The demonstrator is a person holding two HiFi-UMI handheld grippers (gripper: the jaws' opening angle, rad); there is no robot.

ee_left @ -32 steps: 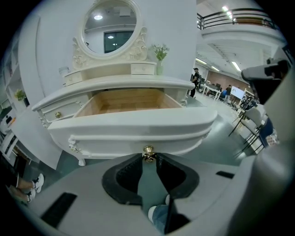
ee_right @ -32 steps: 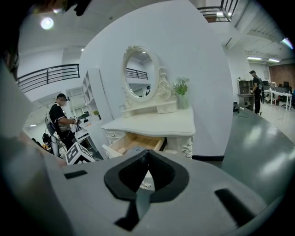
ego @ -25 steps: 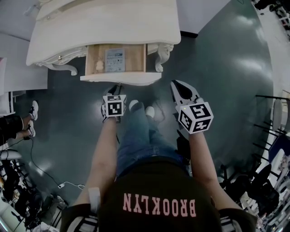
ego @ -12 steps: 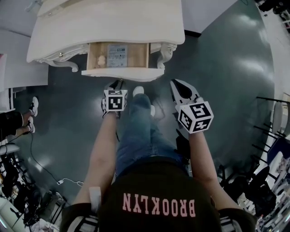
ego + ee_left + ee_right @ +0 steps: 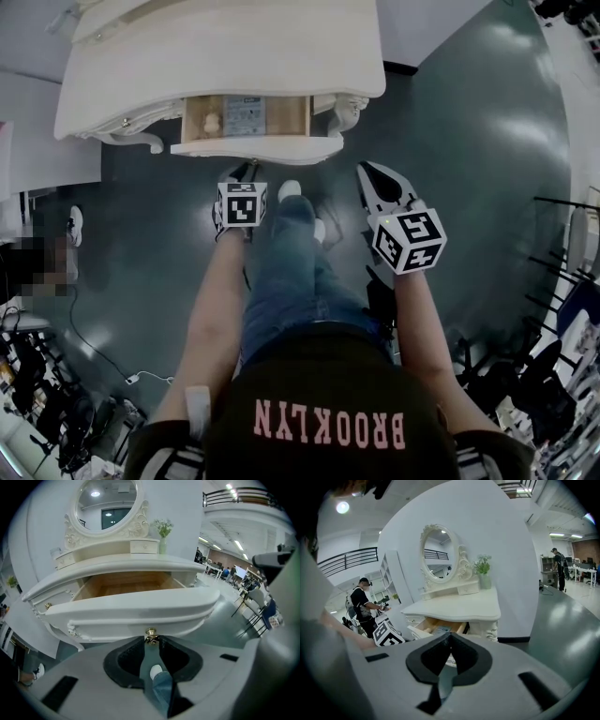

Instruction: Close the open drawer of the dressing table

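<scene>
Drawer point(image 5: 253, 147) out toward person point(image 5: 319, 403), long axis crosswise; left gripper point(image 5: 151, 641) pinches knob point(image 5: 150, 632), right gripper point(image 5: 449, 638) closed.

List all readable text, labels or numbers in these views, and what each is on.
"BROOKLYN": on the person's shirt, upside down in the head view.
Printed card inside the open drawer: print too small to read.
Marker cubes: square patterns only, no words.

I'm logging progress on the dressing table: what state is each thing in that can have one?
drawer: partly open.
left gripper: shut on the drawer knob.
right gripper: shut, empty.
small top drawers: closed.
</scene>
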